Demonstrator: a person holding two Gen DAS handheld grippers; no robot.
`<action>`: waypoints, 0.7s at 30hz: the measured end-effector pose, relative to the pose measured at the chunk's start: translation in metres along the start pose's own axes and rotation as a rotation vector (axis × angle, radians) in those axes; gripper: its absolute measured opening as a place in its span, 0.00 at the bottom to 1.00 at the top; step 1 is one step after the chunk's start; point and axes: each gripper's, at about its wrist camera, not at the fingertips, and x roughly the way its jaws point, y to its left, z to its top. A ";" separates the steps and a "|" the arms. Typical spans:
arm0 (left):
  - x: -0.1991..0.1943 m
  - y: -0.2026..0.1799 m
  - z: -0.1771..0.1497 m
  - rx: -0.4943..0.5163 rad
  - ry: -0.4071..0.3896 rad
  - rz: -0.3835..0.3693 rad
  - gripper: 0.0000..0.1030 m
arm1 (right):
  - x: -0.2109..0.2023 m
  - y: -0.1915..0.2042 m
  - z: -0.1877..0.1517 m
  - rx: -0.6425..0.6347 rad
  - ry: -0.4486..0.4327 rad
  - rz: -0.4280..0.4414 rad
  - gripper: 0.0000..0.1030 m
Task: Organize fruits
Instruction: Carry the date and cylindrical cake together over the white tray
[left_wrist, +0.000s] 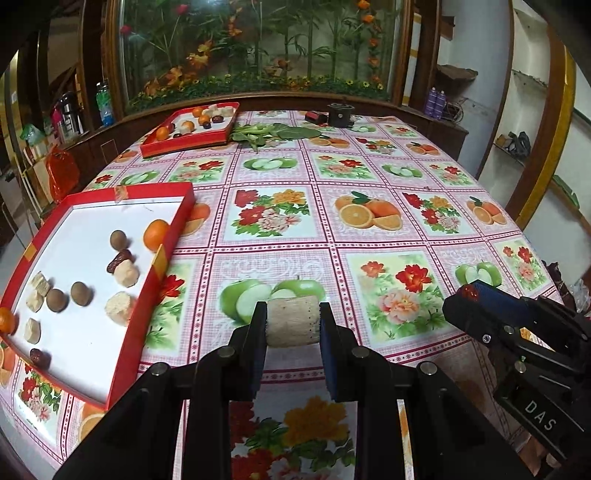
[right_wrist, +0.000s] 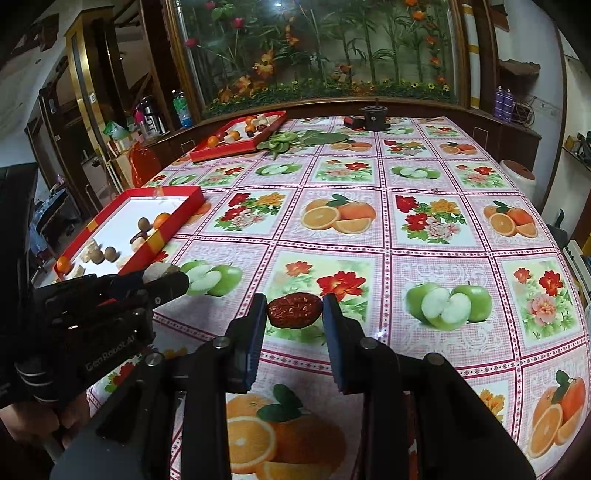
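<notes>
Both tools are loaded above the worktop (right_wrist: 424, 206): the left tool (left_wrist: 293, 325) clamps a pale cut chunk (left_wrist: 293, 322), the right tool (right_wrist: 294, 308) a red date (right_wrist: 294, 309). Next, I'd guess, each swings left to the near red tray (left_wrist: 173, 236).

Wide stretch of tablecloth (right_wrist: 369, 177) lies bare across middle and right. Near left, red tray (left_wrist: 173, 236) blocks path with raised rim (longans, orange, pale chunks crowd its floor). Far left, second red tray (left_wrist: 184, 146) with leafy greens (left_wrist: 273, 133) just beside it; black round object (left_wrist: 340, 114) stands at far edge.
</notes>
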 end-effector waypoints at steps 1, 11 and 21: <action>-0.001 0.001 -0.001 -0.002 0.001 0.001 0.24 | -0.001 0.001 0.000 -0.003 -0.002 0.000 0.32; -0.006 0.008 -0.005 -0.014 0.001 0.009 0.24 | -0.006 0.003 -0.001 -0.007 -0.015 -0.012 0.32; -0.015 0.017 -0.009 -0.032 -0.008 0.015 0.24 | -0.008 0.013 -0.004 -0.020 -0.020 0.012 0.32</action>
